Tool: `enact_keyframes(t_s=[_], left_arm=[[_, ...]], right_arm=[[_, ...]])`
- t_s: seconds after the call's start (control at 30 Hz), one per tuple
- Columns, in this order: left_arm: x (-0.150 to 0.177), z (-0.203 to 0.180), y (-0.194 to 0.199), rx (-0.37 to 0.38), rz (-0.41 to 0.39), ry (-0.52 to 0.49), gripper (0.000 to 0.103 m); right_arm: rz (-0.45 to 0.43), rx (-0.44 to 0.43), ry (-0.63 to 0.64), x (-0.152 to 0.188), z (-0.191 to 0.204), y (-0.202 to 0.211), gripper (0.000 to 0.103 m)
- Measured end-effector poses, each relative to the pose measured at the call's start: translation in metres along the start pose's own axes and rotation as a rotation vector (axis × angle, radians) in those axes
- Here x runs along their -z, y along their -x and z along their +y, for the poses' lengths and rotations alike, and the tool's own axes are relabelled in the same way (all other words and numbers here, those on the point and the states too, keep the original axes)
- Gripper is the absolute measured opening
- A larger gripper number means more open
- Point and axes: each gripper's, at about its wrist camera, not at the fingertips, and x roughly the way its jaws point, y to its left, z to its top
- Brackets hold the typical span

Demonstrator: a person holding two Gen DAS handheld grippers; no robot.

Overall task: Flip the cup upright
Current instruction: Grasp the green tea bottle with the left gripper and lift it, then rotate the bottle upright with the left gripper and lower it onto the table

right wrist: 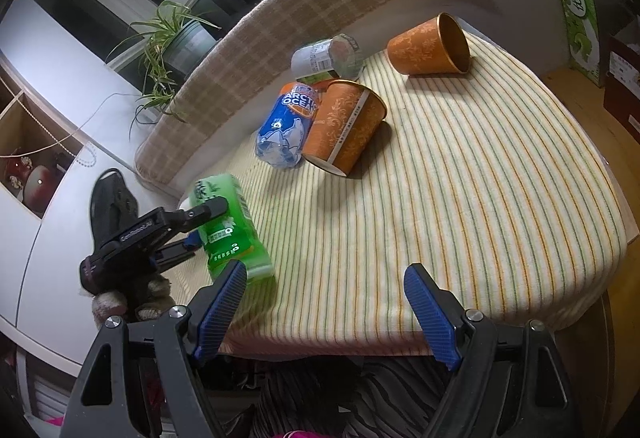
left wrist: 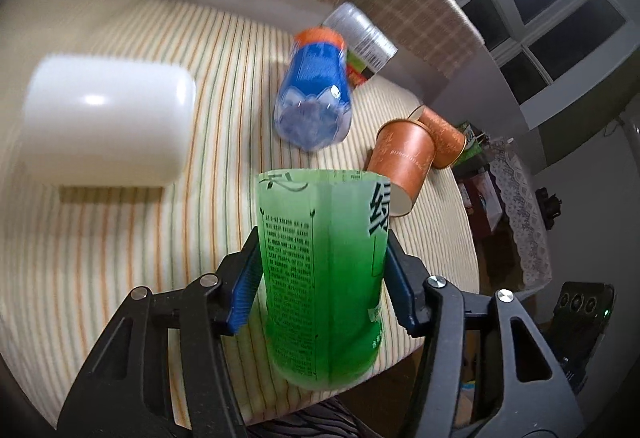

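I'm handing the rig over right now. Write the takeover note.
Left gripper: shut on the green cup, held at the near edge of the striped table.
Right gripper: open, holding nothing, over the near edge.
Two orange cups, a blue cup and a clear cup lie on their sides.
Done: green cup gripped. Left: stand it upright, then the others.

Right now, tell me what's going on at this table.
The left tongs are clamped on a green cup made from a cut bottle, holding it at the near edge of the striped cloth. The right tongs hang open and empty. Two orange cups and a blue cup lie on their sides.
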Motion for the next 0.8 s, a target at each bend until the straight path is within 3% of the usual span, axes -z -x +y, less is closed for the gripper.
enact_keyframes(t_s=[0.33,0.6,0.8], left_arm=[[0.0,-0.023,0.021,-0.128,-0.177,-0.162,0.057],[0.001,-0.036,0.002,-0.226,-0.295,-0.289,0.057],[0.012,-0.04,-0.006,-0.28,-0.338,-0.365,0.057]], right_arm=[[0.013,-0.007,0.021,0.001,0.01,-0.008,0.084],[0.011,0.001,0.013,0.0,0.006,-0.006,0.084],[0.005,0.003,0.005,-0.001,0.003,-0.003,0.084]])
